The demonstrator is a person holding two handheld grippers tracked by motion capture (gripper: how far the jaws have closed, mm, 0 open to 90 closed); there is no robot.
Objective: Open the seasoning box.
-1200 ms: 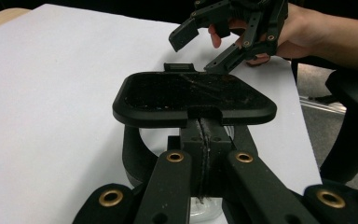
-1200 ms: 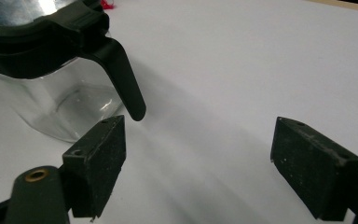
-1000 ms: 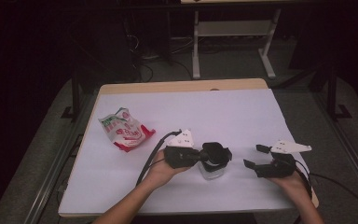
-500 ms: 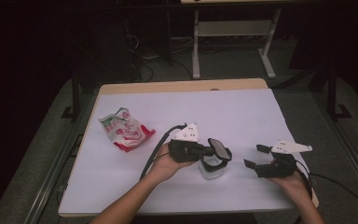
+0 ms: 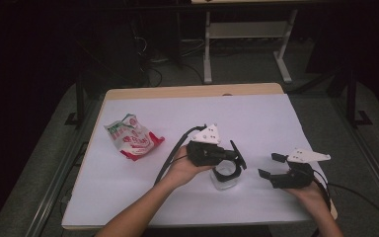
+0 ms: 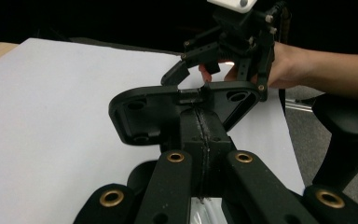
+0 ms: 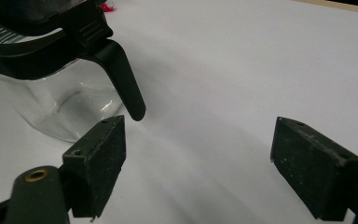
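Lid [image 6: 186,109] clenched in left tool [image 5: 227,157] over white-covered table [image 5: 187,118] (dark room); right tool [image 5: 271,173] released.

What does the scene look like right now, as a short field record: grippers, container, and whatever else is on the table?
left gripper: shut on the black lid, over the container's mouth
right gripper: open, nothing between its jaws, beside the container
clear container: upright on the white sheet
black lid: latch flap hangs down the container's side
snack bag: lies on the sheet to the left, apart
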